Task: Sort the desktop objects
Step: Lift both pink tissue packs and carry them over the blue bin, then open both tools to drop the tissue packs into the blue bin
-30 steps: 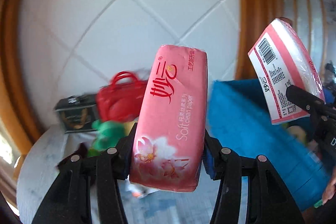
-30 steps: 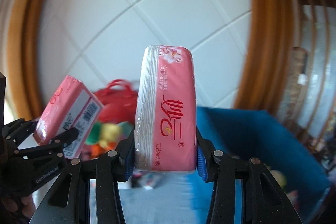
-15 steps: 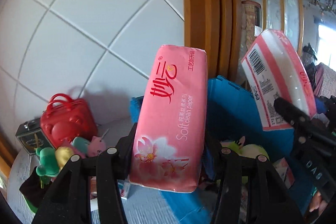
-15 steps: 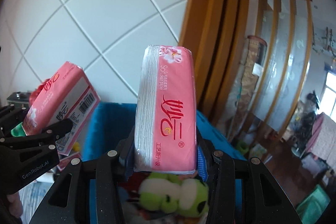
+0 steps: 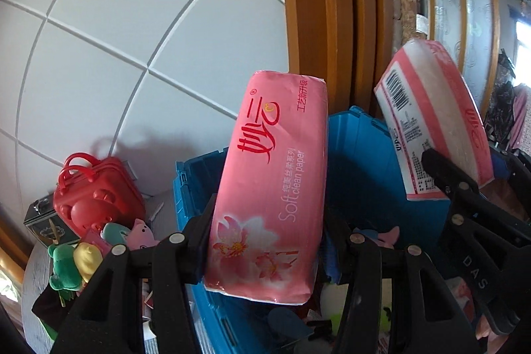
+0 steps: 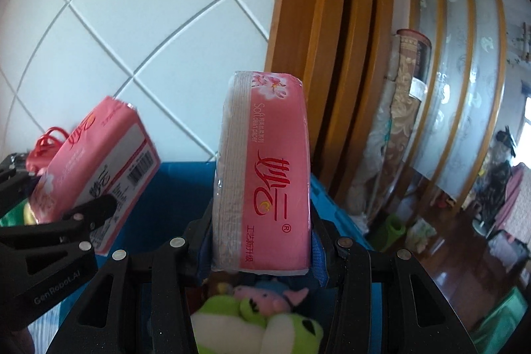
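Observation:
My left gripper is shut on a pink tissue pack, held upright over the near left corner of a blue bin. My right gripper is shut on a second pink tissue pack, standing on end above the bin's inside. Each view also shows the other hand's pack: the right one at the right of the left wrist view, the left one at the left of the right wrist view. Plush toys lie in the bin under the right pack.
Left of the bin on the grey table stand a red toy suitcase, a dark tin and small green, yellow and pink figures. A white tiled wall stands behind; a wooden door frame lies to the right.
Both grippers have swung to the right with their tissue packs, from in front of the red suitcase and toys to above the blue bin. Neither grip has changed.

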A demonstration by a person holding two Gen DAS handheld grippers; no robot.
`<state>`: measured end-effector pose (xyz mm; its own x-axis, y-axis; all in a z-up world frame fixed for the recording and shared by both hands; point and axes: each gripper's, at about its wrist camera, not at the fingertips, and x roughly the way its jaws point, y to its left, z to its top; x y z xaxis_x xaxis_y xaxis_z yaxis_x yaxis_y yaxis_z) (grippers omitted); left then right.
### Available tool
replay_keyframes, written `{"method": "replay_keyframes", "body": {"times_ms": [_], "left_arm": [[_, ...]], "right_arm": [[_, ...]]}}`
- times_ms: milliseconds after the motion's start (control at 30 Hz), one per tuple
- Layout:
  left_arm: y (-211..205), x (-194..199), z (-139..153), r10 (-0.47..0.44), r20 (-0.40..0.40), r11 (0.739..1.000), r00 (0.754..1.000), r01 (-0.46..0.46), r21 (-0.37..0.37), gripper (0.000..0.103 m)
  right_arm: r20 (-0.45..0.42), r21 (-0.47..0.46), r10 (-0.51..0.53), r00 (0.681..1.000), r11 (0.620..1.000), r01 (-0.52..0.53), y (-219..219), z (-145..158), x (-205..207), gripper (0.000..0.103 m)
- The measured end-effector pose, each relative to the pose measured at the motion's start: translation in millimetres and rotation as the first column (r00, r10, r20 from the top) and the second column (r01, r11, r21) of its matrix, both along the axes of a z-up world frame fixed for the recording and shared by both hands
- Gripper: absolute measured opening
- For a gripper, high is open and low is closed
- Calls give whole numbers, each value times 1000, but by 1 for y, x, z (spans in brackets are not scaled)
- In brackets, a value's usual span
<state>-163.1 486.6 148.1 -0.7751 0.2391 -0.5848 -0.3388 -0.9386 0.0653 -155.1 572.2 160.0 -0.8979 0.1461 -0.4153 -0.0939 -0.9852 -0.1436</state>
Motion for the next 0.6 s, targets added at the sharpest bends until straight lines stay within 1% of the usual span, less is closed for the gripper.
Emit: {"method": "replay_keyframes", "body": {"times_ms": [100, 300, 433, 500, 533, 567, 600], "left_arm": [[6, -11, -4, 5, 22, 1000, 1000, -5, -4, 52], [17, -33, -12, 24, 60, 1000, 998, -23, -20, 52], [21, -42, -18, 35, 70, 999, 997, -33, -28, 54], [21, -43, -17, 51, 56, 998, 997, -49, -35, 63], [21, -43, -16, 54, 50, 998, 997, -52, -34, 76], [21, -43, -16, 51, 43, 998, 998, -50, -34, 82], [22, -42, -15, 45, 33, 998, 998, -44, -39, 82]], "right_arm": [[24, -4, 7, 1000, 1000, -7, 6, -4, -13, 46], [60, 69, 18, 998, 997, -22, 8, -8, -31, 46], [80, 57, 24, 997, 998, -29, 16, -11, -39, 46], [84, 63, 22, 996, 998, -28, 16, -13, -41, 46], [88, 67, 22, 996, 997, -28, 17, -14, -44, 46], [91, 67, 22, 996, 997, -29, 19, -15, -45, 46], [94, 65, 24, 995, 997, -30, 19, -16, -46, 46]]}}
